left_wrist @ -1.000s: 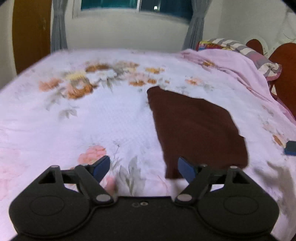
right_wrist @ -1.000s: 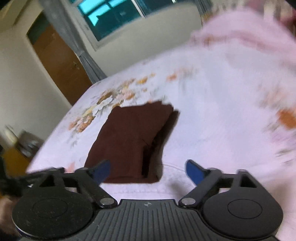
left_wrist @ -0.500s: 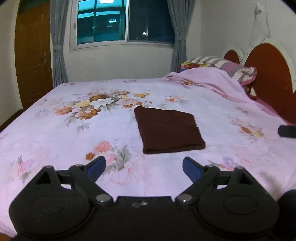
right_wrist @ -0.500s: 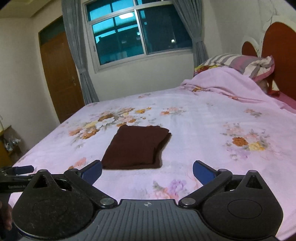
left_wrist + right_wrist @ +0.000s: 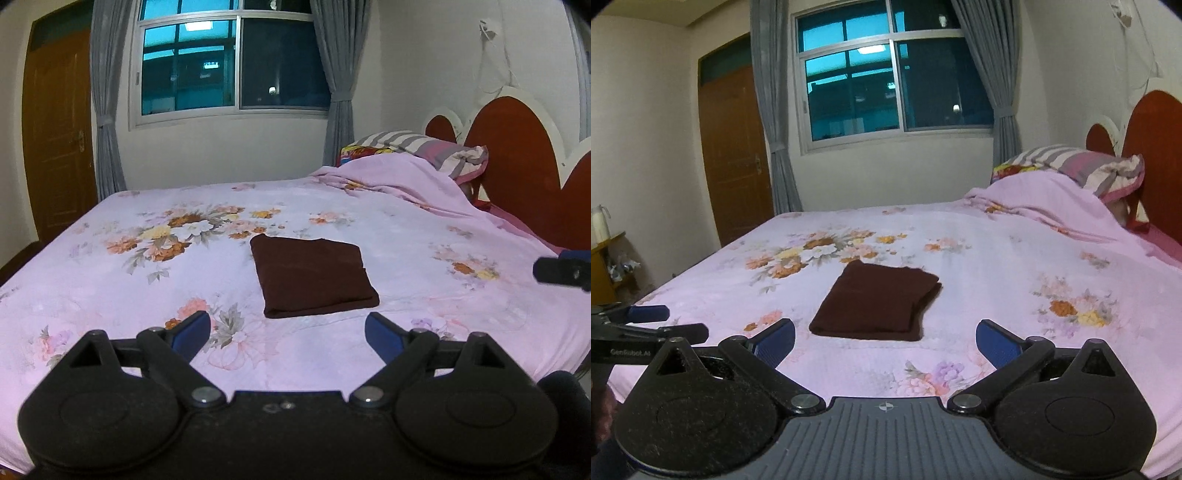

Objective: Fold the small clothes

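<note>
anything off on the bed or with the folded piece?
Nothing stands out. The dark brown folded garment lies flat as a tidy rectangle on the pink floral bedsheet, edges roughly aligned. Both the left hand-held gripper and the right hand-held gripper are open and clear of it.

A striped pillow (image 5: 439, 151) lies by the red headboard (image 5: 517, 147).

Home bedroom: floral-sheeted bed (image 5: 110, 280), pillow (image 5: 1082, 166), curtained window (image 5: 232, 59), wooden door (image 5: 731, 155)
</note>
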